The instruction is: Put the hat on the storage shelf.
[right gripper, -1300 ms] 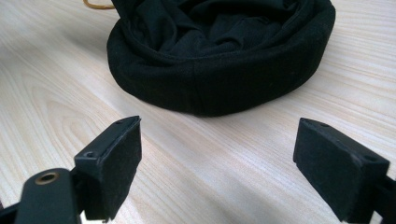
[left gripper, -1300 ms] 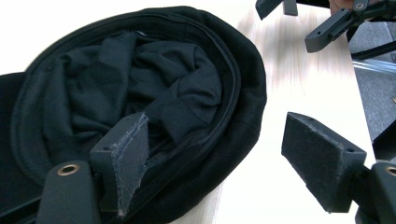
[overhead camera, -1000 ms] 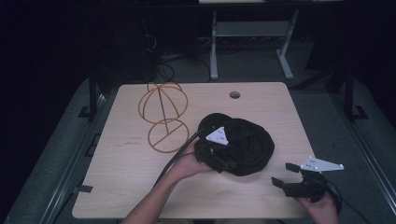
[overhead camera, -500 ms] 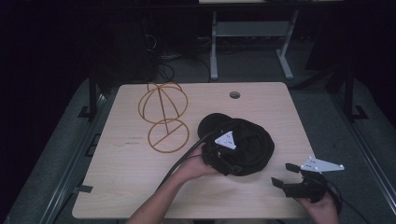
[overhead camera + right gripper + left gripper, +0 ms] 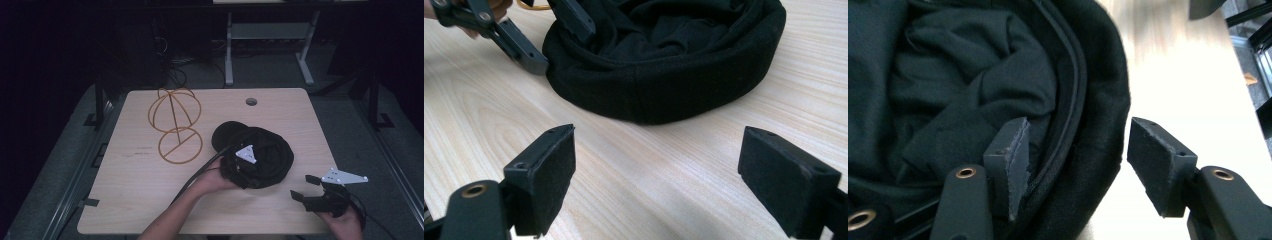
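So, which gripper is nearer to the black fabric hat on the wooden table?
Left. The left gripper straddles the rim of the black fabric hat, its jaws have just been closing, and one pad is not yet touching. The right gripper rests open beside it, apart.

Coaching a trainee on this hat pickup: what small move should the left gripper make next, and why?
Probably finish closing. The left gripper has just been closing, its jaws straddle the black hat's rim, one inside, one outside, and a gap remains on the outer side.
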`<state>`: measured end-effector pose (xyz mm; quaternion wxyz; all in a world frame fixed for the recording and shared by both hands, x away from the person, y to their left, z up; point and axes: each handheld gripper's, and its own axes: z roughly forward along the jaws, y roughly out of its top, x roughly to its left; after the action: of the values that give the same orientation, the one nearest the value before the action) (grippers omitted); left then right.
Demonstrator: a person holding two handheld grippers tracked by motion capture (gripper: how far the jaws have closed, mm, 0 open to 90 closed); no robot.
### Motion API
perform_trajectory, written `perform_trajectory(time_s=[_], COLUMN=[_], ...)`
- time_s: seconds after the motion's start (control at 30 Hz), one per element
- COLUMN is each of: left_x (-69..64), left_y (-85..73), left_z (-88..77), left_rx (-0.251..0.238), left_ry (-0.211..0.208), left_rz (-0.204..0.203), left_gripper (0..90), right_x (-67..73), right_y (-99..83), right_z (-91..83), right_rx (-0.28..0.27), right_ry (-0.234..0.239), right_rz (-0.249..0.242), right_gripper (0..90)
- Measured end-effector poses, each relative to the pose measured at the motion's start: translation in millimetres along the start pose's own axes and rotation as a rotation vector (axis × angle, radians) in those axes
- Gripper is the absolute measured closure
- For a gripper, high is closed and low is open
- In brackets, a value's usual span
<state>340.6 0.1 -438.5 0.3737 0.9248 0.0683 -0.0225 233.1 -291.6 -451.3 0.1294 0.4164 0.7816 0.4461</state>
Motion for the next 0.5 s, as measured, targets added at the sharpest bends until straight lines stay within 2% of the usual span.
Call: perform_trajectory(time_s=[0.17, 0.3, 0.43, 0.5], left_x=[1.7, 1.2, 1.5, 0.6], left_y=[-0.2, -1.0, -1.1, -1.9], left_z=[4.3, 8.0, 9.4, 12.8], left_rx=[0.005, 0.025, 0.038, 0.059], left_ry=[0.008, 0.024, 0.032, 0.047], left_rz=[0.003, 0.023, 0.027, 0.044], left_gripper=[43.0, 47.0, 54.2, 57.7], right_x=[0.2, 0.7, 0.7, 1.0], right_y=[0.1, 0.3, 0.0, 0.0], right_z=[0.5, 0.7, 0.6, 0.5], right_rx=[0.001, 0.002, 0.001, 0.001], right_ry=[0.002, 0.003, 0.002, 0.001], right_rz=[-0.005, -0.007, -0.007, -0.005], right_gripper=[15.1, 15.1, 15.0, 15.0])
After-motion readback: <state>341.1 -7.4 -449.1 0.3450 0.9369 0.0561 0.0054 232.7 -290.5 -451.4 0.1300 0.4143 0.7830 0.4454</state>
